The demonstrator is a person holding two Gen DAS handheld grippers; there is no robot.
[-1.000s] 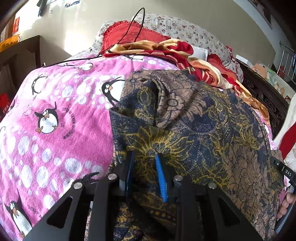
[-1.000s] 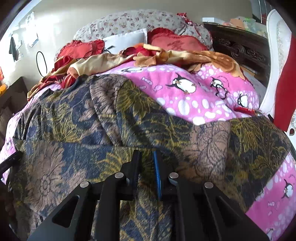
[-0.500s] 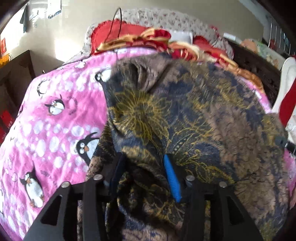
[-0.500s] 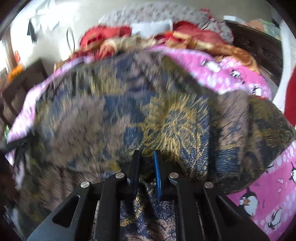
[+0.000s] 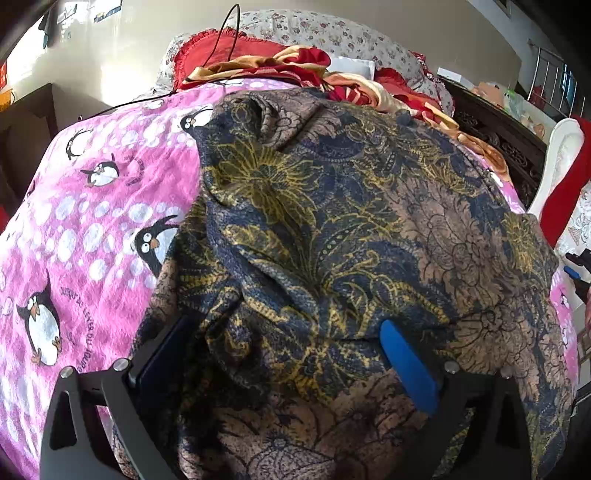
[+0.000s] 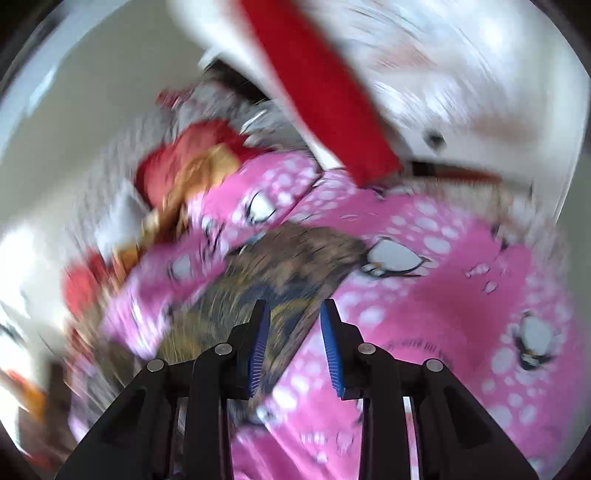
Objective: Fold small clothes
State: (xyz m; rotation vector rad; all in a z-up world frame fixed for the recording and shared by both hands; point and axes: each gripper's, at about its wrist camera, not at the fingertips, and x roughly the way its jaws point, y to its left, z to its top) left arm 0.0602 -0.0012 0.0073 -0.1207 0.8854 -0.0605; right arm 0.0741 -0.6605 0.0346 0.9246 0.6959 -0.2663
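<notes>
Fabric first: the dark blue, gold and brown floral-print garment (image 5: 332,221) lies spread over the pink penguin-print blanket (image 5: 92,229) on the bed, doubled over on itself, with a rounded fold bunched up at its far edge and loose creases running down its middle. Left hand-held gripper (image 5: 291,354) sits at the garment's near edge, jaws spread wide and opening. A heap of the printed cloth bulges up between the fingers, but the blue pads (image 5: 406,365) stand clear on either side, nothing clamped. Beyond the garment, toward the wall, a rumpled red and gold cloth (image 5: 280,62) lies against a floral-print pillow (image 5: 332,33), and a thin black cable (image 5: 225,37) loops up over them. On the garment's right side, a white chair with a red cloth draped on it (image 5: 565,177) stands just off the bed.

Over to the right wrist view, and it is badly smeared. Right hand-held gripper (image 6: 293,325) hangs above the garment's (image 6: 291,266) corner, jaws partly apart and opening. The cloth's edge shows in the gap beneath them, but neither pad presses on it. Pink blanket (image 6: 443,295) fills the view to the right of that corner, and the red-draped chair (image 6: 325,92) looms past it.
</notes>
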